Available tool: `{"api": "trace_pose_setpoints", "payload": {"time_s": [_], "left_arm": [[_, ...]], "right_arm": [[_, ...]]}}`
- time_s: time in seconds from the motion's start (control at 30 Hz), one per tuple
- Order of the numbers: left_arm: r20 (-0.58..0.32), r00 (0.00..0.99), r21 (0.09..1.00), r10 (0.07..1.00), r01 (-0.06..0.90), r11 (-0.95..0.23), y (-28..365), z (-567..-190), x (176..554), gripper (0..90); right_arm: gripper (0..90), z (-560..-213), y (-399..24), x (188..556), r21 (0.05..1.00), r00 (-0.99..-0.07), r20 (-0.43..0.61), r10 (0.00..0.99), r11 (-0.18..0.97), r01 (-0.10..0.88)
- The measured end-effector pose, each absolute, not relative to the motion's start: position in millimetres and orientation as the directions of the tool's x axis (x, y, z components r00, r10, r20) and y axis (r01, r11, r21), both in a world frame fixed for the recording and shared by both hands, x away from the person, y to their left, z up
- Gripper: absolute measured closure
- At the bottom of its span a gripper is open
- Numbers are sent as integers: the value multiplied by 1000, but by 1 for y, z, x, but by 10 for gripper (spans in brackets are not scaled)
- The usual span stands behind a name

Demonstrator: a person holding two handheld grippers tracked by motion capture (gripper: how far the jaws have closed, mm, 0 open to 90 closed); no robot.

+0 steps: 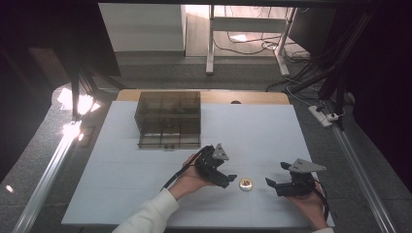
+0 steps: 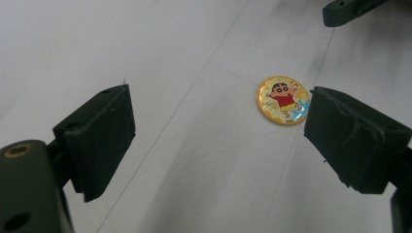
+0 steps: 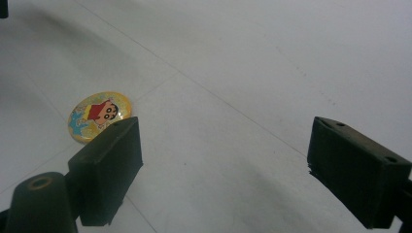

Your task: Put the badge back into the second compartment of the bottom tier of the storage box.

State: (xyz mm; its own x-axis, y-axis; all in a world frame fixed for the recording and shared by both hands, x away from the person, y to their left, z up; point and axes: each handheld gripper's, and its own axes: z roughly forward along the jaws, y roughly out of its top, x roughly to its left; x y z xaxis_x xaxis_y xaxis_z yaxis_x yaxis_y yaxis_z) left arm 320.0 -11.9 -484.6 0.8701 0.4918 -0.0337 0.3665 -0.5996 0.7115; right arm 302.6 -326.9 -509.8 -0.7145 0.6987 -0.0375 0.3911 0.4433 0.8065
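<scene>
A small round badge (image 1: 246,184) with a cartoon child on a yellow ground lies flat on the white table mat (image 1: 121,170). My left gripper (image 1: 227,180) is just left of it, open, jaws pointing at the badge. In the left gripper view the badge (image 2: 283,100) lies ahead, close to the right jaw's tip, with my left gripper (image 2: 221,131) holding nothing. My right gripper (image 1: 276,174) is to the badge's right, open and empty. In the right gripper view the badge (image 3: 99,115) sits just beyond the left jaw of my right gripper (image 3: 228,160).
A smoky transparent organizer box (image 1: 167,119) with compartments stands at the back of the mat, left of centre. The other gripper's jaw tip (image 2: 350,9) shows at the top right of the left gripper view. Beyond the table are a metal frame and floor cables.
</scene>
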Motion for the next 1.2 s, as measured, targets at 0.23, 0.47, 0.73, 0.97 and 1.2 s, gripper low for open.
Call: {"api": "trace_pose_setpoints", "payload": {"time_s": [0.23, 0.47, 0.73, 0.97, 1.2], "left_arm": [[-39, 879, 706, 474, 360, -609, -22, -488, 321, 119], [-41, 895, 700, 444, 343, -627, -36, -492, 322, 119], [-48, 913, 690, 406, 324, -647, -51, -498, 322, 128], [-51, 921, 680, 387, 316, -661, -59, -503, 322, 137], [-54, 931, 661, 360, 304, -687, -67, -508, 320, 146]], "right_arm": [[124, -510, -327, 303, 805, -709, -42, 704, 445, 394], [126, -510, -328, 304, 801, -708, -42, 705, 447, 397], [131, -510, -329, 304, 802, -704, -42, 709, 444, 399], [132, -511, -328, 304, 800, -700, -43, 713, 444, 404], [132, -512, -329, 305, 798, -700, -40, 713, 444, 407]]}}
